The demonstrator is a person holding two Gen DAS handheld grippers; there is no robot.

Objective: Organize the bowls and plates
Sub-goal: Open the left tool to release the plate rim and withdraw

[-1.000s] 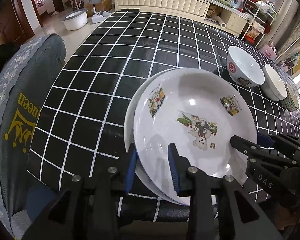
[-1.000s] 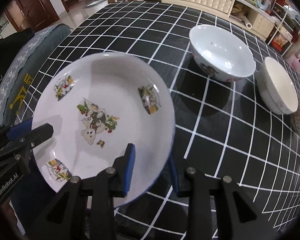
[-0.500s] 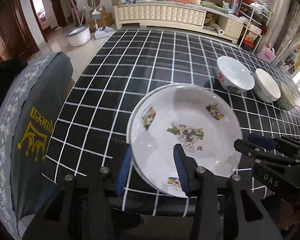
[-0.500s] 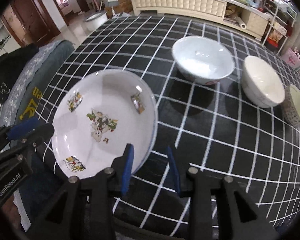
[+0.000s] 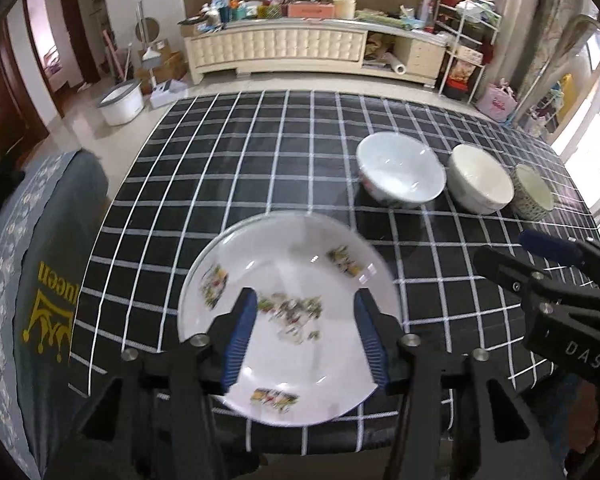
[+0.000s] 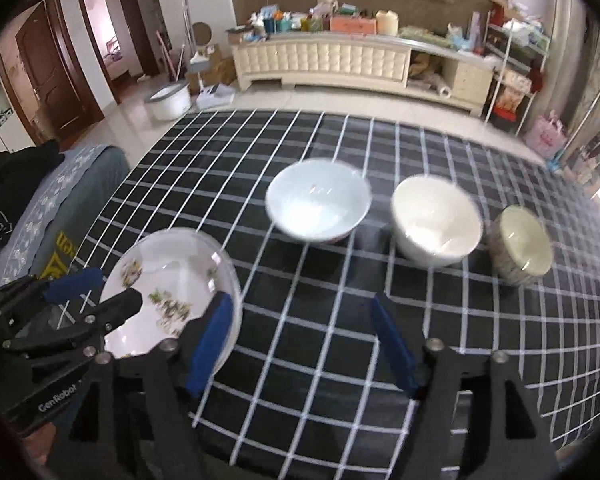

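A white plate with cartoon prints [image 5: 284,248] lies near the table's front edge, on a second plate whose rim just shows at its left. My left gripper [image 5: 306,300] hovers above it, jaws opening, pads clear of the plate. My right gripper [image 6: 302,302] hangs over bare cloth to the right of the plate [image 6: 168,268], jaws opening wide, nothing between them. Behind stand three bowls in a row: a white bowl [image 6: 318,204], a cream bowl [image 6: 436,220] and a small patterned bowl [image 6: 520,244]. Each gripper shows in the other's view: right gripper [image 5: 504,246], left gripper [image 6: 116,288].
The table wears a black cloth with a white grid [image 5: 260,160]. A chair with a grey cover and yellow lettering [image 5: 40,280] stands at the table's left side. Beyond the table are a cream cabinet [image 5: 292,48] and a white tub [image 5: 120,104] on the floor.
Both grippers let go of the plate's rim, rose and drew back from it. Their jaws widened, the right far more. The plate now rests flat on the one below.
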